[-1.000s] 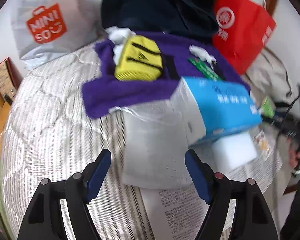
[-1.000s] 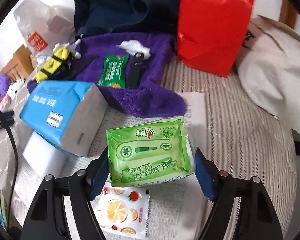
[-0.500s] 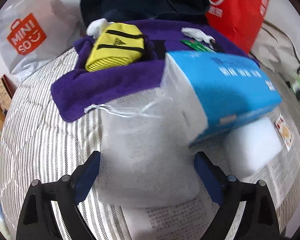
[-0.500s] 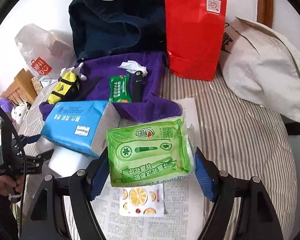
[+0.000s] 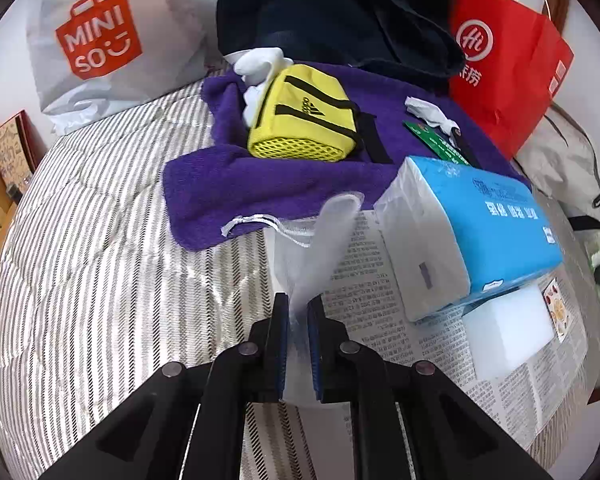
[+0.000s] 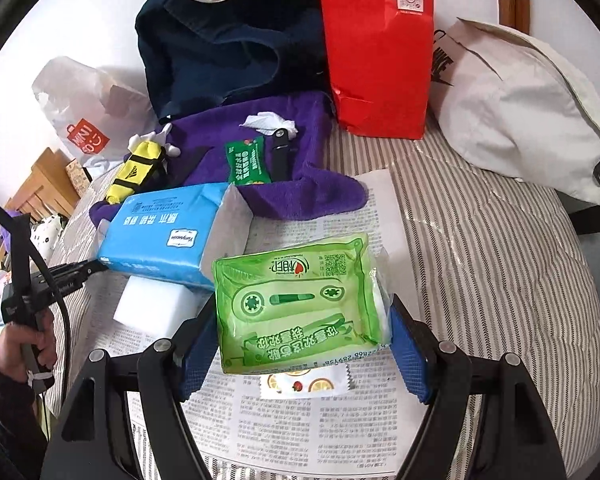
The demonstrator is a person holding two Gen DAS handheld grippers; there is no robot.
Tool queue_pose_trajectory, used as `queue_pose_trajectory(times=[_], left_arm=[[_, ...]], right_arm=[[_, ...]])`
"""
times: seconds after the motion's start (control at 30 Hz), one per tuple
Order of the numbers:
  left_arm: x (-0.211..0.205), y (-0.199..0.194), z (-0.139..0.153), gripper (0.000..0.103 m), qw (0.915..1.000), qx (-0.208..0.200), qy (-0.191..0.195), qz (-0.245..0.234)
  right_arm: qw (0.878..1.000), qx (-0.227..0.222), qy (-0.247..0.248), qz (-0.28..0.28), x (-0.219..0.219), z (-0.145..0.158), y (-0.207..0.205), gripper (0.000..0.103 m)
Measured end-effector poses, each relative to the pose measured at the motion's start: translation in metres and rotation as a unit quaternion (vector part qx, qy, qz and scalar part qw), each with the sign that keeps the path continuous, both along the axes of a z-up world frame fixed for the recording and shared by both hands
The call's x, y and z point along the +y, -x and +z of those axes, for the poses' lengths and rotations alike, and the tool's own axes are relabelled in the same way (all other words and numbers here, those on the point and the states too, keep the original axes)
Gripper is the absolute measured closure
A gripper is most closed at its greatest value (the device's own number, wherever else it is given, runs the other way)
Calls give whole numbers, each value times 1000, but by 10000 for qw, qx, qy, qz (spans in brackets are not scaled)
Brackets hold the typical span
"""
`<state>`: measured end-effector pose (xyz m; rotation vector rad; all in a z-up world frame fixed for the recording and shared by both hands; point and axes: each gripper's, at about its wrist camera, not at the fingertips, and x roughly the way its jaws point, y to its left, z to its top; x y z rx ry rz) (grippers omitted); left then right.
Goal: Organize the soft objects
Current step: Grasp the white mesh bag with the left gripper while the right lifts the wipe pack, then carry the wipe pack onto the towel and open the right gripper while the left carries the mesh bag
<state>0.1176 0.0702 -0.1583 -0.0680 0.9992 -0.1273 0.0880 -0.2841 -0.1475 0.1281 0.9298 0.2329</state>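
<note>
A home bedroom: a bed with grey-and-white striped quilted cover (image 5: 100,280), shopping bags and wooden furniture (image 6: 44,188) far left.

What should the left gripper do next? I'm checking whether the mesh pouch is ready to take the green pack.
Probably lift. The left gripper is shut on a pinched fold of the sheer drawstring pouch, whose mouth lies slack on the newspaper. The right gripper holds the green tissue pack clear. Raising the fold a little should let the pouch hang open; I can't tell how many layers are pinched.
</note>
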Motion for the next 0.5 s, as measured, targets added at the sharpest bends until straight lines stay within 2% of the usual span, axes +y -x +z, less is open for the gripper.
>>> queue_pose_trajectory(times=[0.5], left_arm=[[5, 15, 22, 95, 9995, -59, 319, 67]], right_arm=[[9996, 125, -31, 241, 20, 0, 8, 27]])
